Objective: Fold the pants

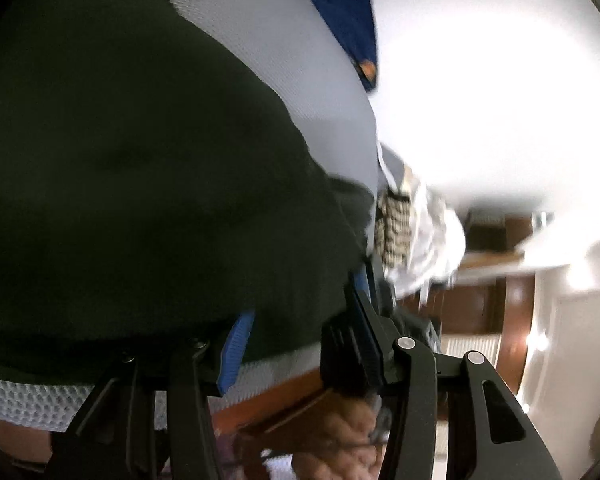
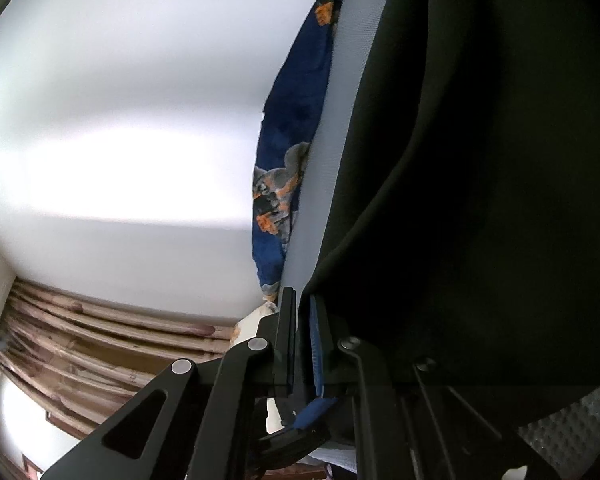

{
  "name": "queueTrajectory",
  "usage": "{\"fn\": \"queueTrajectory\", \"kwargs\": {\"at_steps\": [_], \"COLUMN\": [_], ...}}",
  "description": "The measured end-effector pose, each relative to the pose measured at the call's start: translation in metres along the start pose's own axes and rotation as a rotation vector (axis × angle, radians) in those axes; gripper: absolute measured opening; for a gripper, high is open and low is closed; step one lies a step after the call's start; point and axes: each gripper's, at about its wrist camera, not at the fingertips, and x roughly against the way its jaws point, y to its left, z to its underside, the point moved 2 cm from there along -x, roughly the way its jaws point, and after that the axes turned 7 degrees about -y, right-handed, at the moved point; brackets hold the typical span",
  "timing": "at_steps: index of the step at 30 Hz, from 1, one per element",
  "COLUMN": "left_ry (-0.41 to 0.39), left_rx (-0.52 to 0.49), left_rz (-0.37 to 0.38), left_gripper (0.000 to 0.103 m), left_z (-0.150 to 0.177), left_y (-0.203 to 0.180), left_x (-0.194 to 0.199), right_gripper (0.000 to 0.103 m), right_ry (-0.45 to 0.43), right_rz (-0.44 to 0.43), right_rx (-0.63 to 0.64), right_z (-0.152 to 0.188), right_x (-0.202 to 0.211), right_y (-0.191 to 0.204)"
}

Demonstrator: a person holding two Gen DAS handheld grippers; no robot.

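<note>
While the dark pants point(image 1: 140, 168) lie spread over the pale mesh-textured bed point(image 1: 332, 92), I hold them from two sides at once. My left gripper point(image 1: 296, 344) has its fingers spread, the cloth draped across the blue pad of one and the other standing clear beside the edge. My right gripper point(image 2: 300, 344) has its fingers nearly together at the cloth's border, and a hem seems to sit in the narrow gap, though I cannot tell for certain. The pants fill the space just ahead of both grippers, neither clearly nearer. Their long axis appears to run away from my fingers toward the blue patterned blanket point(image 2: 284, 152); which end points there is hidden.
</note>
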Motion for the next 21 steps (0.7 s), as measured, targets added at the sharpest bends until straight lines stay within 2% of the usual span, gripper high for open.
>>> {"fn": "queueTrajectory", "kwargs": {"at_steps": [2,6,12,14,16,17,19,20,21], "left_ry": [-0.06,-0.129,-0.201,-0.18,-0.156,-0.15,-0.138,-0.138,-0.142], "left_rx": [0.023,0.047,0.05,0.063,0.066,0.073,0.073,0.068,0.068], "left_rz": [-0.014,-0.039,0.012,0.024,0.011,0.016,0.038,0.05,0.062], "left_gripper": [0.052,0.053,0.053,0.047,0.035,0.034,0.034,0.034,0.034], "left_z": [0.0,-0.003,-0.011,-0.011,-0.011,-0.011,-0.01,-0.01,-0.01], "left_y": [0.002,0.001,-0.003,-0.003,-0.004,-0.003,-0.007,-0.01,-0.013], "left_x": [0.001,-0.009,-0.026,-0.033,-0.04,-0.041,-0.041,-0.041,-0.041], "right_gripper": [0.009,0.007,0.007,0.009,0.01,0.01,0.014,0.025,0.044], "right_ry": [-0.001,-0.002,0.003,0.016,0.019,0.014,0.0,-0.007,-0.025], "right_rz": [0.0,0.026,0.012,-0.003,0.006,0.028,0.047,0.05,0.056], "right_rx": [-0.022,-0.024,-0.041,-0.079,-0.12,-0.113,-0.114,-0.126,-0.147], "right_z": [0.0,-0.001,-0.005,-0.005,-0.005,-0.006,-0.01,-0.011,-0.015], "right_x": [0.002,0.006,0.016,0.018,0.022,0.026,0.031,0.032,0.035], "right_y": [-0.001,0.0,-0.005,-0.011,-0.018,-0.021,-0.026,-0.028,-0.033]}}
